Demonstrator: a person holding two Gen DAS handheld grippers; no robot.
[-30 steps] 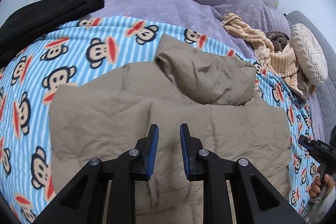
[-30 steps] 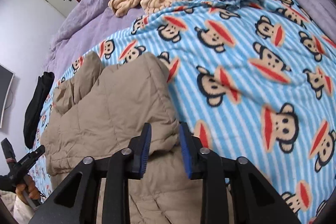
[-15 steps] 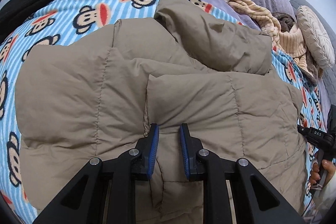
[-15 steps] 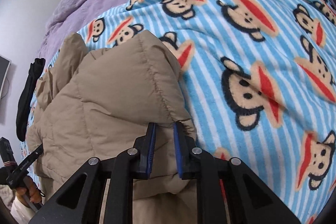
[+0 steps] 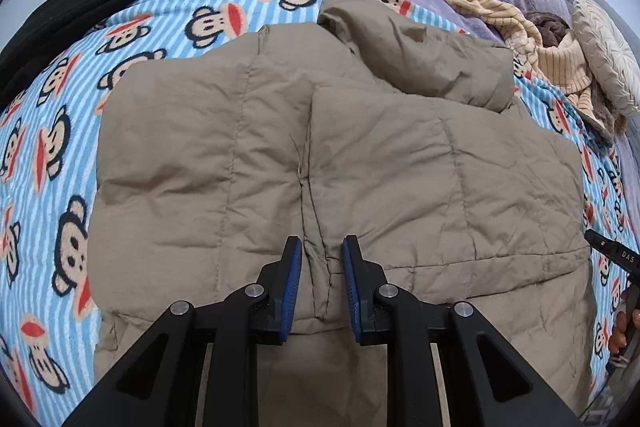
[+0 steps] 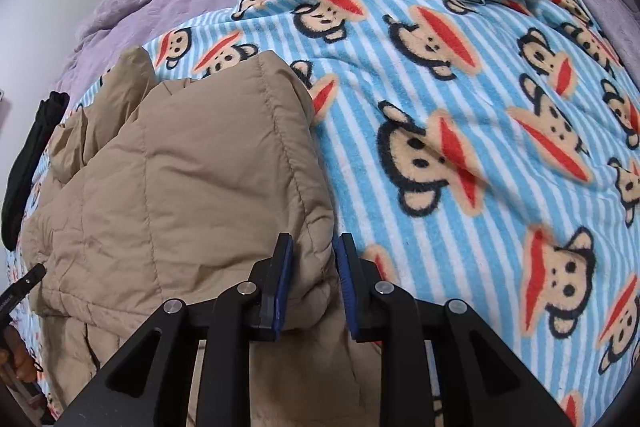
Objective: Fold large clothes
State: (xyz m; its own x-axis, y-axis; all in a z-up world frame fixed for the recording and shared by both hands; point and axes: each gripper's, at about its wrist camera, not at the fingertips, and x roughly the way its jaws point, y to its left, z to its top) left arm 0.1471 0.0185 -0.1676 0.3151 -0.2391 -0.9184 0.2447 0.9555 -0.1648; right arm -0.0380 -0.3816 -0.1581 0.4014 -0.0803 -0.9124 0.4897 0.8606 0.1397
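Left wrist view: your left gripper [image 5: 319, 281] has pulled back from the jacket [image 5: 340, 163] since half a second ago.
Its jaws are spread a little wider now, straddling the centre seam at the near hem with nothing pinched. Your right gripper [image 6: 312, 283] was nearly closed on the jacket's folded corner; now its jaws are parted, with the corner bulging loosely between them. Jacket lies folded on the monkey blanket [image 6: 480, 131], hood [image 5: 420, 55] at the far end. Black garment [image 5: 80, 7] unchanged at the far left.
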